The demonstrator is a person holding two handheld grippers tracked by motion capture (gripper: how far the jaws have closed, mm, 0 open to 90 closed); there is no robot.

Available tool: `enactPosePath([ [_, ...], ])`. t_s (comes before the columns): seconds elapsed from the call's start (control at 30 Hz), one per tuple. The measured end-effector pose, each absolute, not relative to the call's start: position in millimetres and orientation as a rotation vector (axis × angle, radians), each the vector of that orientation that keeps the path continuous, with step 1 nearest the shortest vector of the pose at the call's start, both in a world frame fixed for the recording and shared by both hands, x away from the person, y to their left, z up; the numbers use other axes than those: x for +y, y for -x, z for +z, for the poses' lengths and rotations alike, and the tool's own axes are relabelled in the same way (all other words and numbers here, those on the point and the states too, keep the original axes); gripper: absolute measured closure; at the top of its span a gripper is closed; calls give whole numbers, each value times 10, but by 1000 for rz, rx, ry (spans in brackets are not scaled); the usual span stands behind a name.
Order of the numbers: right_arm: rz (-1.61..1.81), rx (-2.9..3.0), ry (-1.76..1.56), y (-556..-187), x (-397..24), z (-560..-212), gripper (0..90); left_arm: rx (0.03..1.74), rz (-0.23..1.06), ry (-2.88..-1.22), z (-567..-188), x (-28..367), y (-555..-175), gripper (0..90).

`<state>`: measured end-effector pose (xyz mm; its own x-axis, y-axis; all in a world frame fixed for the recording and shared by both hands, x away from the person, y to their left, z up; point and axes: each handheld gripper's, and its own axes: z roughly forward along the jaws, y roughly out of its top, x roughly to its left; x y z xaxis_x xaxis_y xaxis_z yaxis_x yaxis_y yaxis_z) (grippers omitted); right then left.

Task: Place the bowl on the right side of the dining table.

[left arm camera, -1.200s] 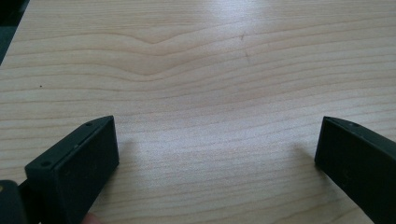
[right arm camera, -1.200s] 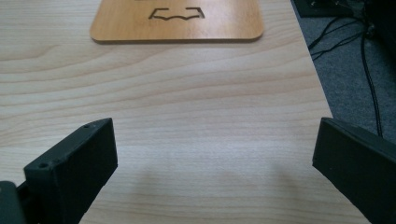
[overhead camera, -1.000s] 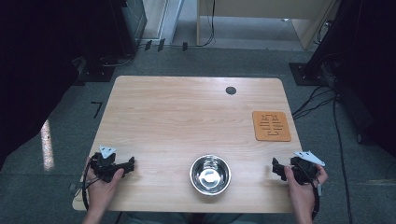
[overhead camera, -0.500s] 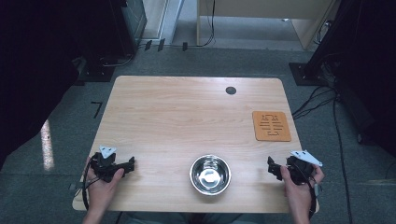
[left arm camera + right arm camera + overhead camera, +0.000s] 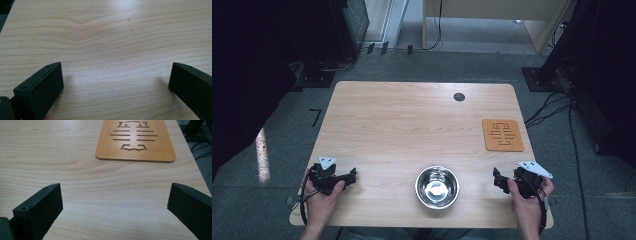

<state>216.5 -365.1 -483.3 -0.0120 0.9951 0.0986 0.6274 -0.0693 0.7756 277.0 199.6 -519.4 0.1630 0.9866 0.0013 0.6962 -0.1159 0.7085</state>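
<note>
High view: a steel bowl [image 5: 437, 186] sits at 6 o'clock on the wooden surface [image 5: 412, 125], between the left gripper [image 5: 349, 176] and right gripper [image 5: 497, 179], both with jaws spread and empty. Light, rigid and likely slick, it is best pinched at the rim.

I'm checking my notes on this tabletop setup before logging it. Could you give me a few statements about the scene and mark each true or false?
1. The metal bowl sits near the table's front edge, between the two grippers. True.
2. The bowl holds fruit. False: it looks empty.
3. The right gripper has its jaws spread open, holding nothing. True.
4. The wooden trivet lies on the table's left side. False: it lies on the right, beyond the right gripper.
5. The left gripper grips the bowl. False: it is open and apart from it.
</note>
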Motion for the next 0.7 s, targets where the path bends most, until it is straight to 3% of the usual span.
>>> enactPosePath([
  [0.7, 966, 1728, -1703, -2141, -3408, -4763, 0, 1592, 662, -1877, -5194, 1996, -2770, 0],
])
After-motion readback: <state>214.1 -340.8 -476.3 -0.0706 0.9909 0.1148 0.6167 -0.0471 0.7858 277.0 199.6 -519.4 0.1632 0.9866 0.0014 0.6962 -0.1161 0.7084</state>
